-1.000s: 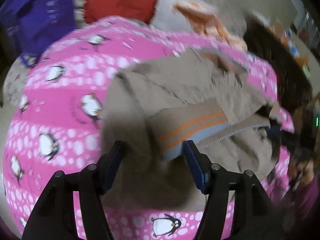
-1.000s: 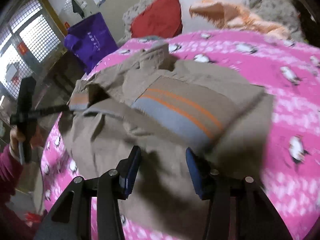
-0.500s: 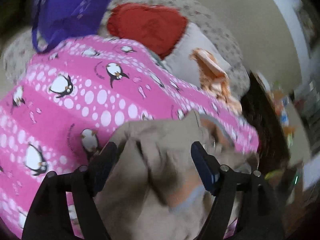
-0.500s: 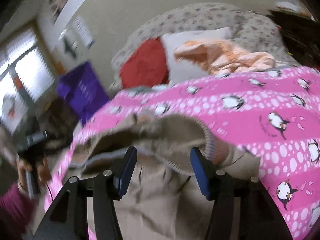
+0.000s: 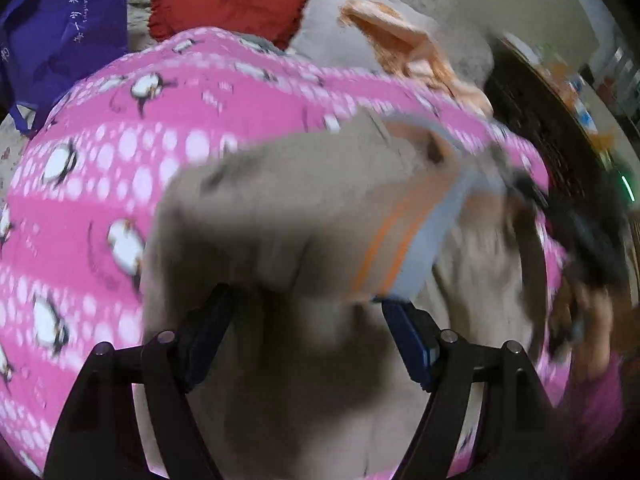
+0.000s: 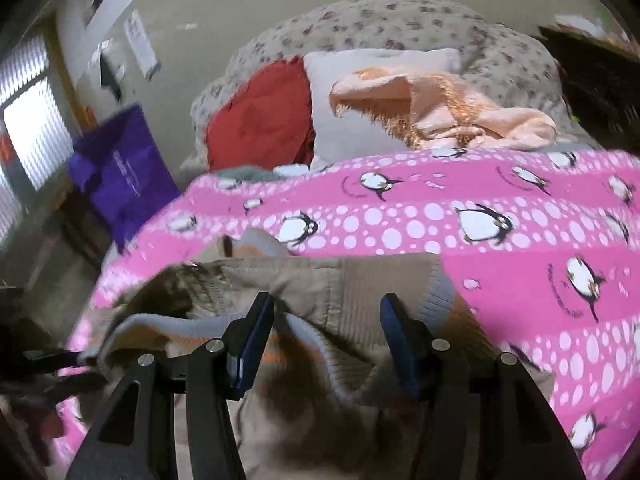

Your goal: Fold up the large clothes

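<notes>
A tan jacket (image 5: 260, 216) with grey and orange ribbed bands lies bunched on the pink penguin blanket (image 5: 120, 152). My left gripper (image 5: 308, 320) hovers close over it, open, with a fold of tan cloth bulging between the fingers; the picture is blurred. In the right wrist view the jacket (image 6: 360, 292) lies low in the frame. My right gripper (image 6: 326, 320) is open above its ribbed grey edge, the pads apart from the cloth. The right gripper (image 5: 580, 236) also shows as a dark blur at the jacket's far side, held by a hand (image 5: 584, 320).
At the head of the bed lie a red pillow (image 6: 260, 120), a white pillow (image 6: 360, 92) and a peach fleece garment (image 6: 448, 108) on floral bedding (image 6: 400, 20). A purple bag (image 6: 120, 172) stands at the left, by a window (image 6: 28, 128). Dark furniture (image 5: 532, 108) is on the right.
Both grippers' jaws stand wider than a second ago. The right wrist view has tilted up toward the pillows. The left view swung up, then dropped back over the jacket, which is more bunched.
</notes>
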